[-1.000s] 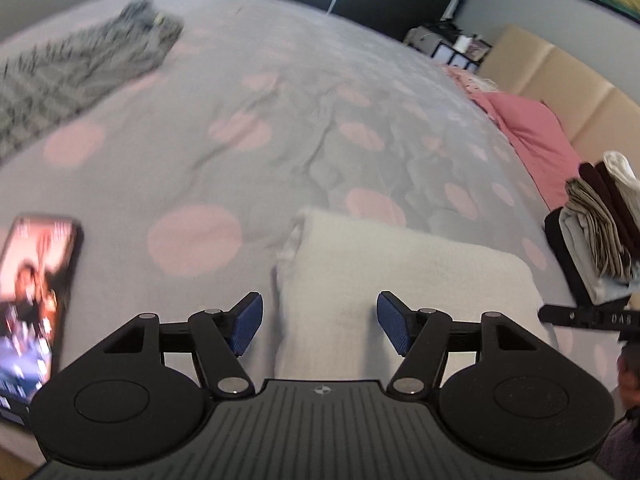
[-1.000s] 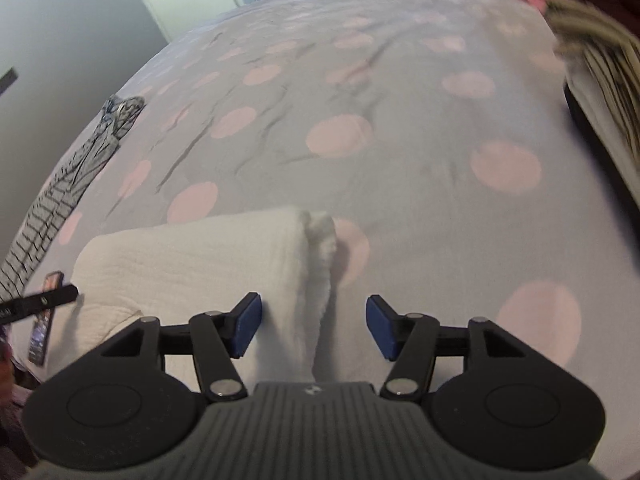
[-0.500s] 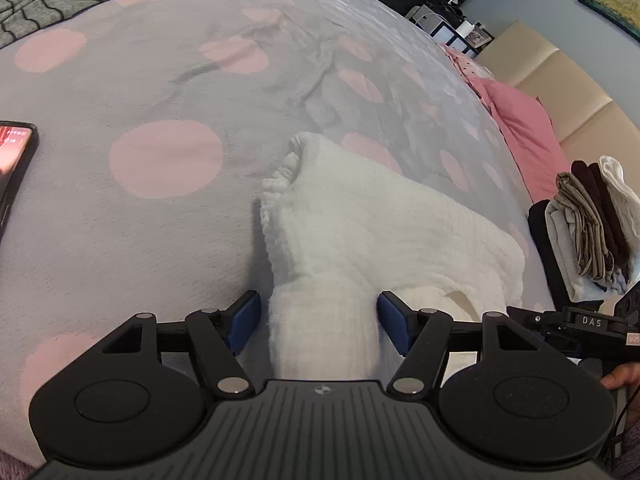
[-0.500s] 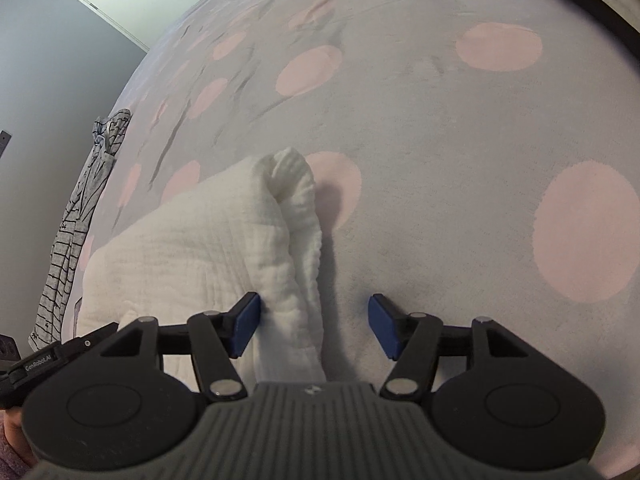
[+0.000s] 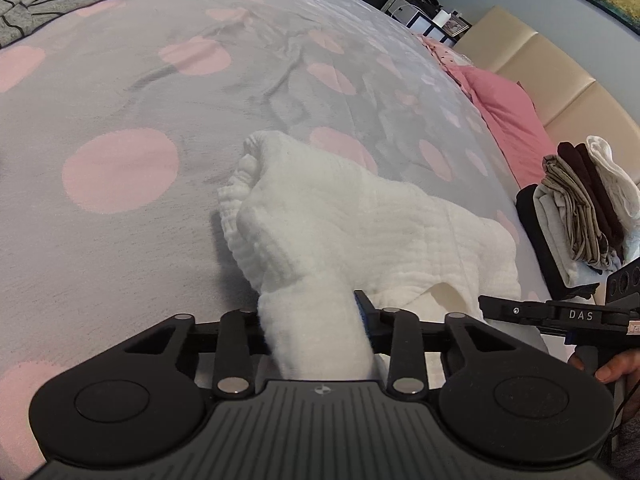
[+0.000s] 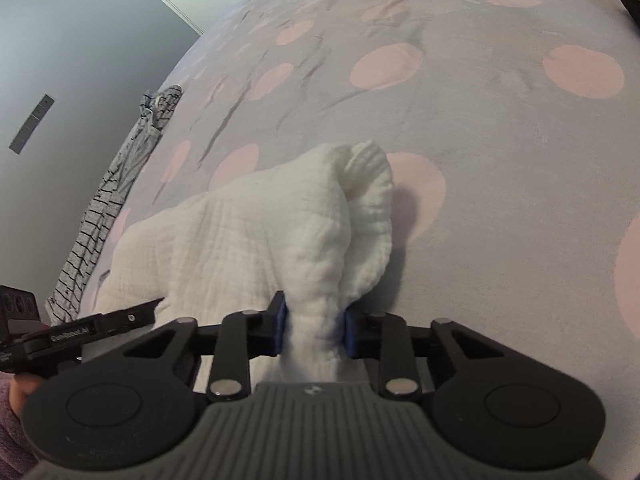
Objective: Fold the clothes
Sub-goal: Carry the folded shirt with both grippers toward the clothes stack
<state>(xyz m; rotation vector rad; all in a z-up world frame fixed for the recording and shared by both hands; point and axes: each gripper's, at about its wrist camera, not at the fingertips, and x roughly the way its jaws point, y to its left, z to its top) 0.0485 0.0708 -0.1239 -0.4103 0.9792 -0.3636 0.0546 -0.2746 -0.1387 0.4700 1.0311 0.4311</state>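
Left gripper clamps the near left corner of the white muslin cloth. Right gripper clamps its near right corner, both bunched above the grey polka-dot bedspread.

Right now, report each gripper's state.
Left gripper: shut on the white cloth.
Right gripper: shut on the white cloth's other end.

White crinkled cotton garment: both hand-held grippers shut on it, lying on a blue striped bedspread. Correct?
Not quite. The bedspread is grey with pink dots, as the right wrist view shows. The white crinkled cotton garment is indeed clamped by the right hand-held gripper and left hand-held gripper.
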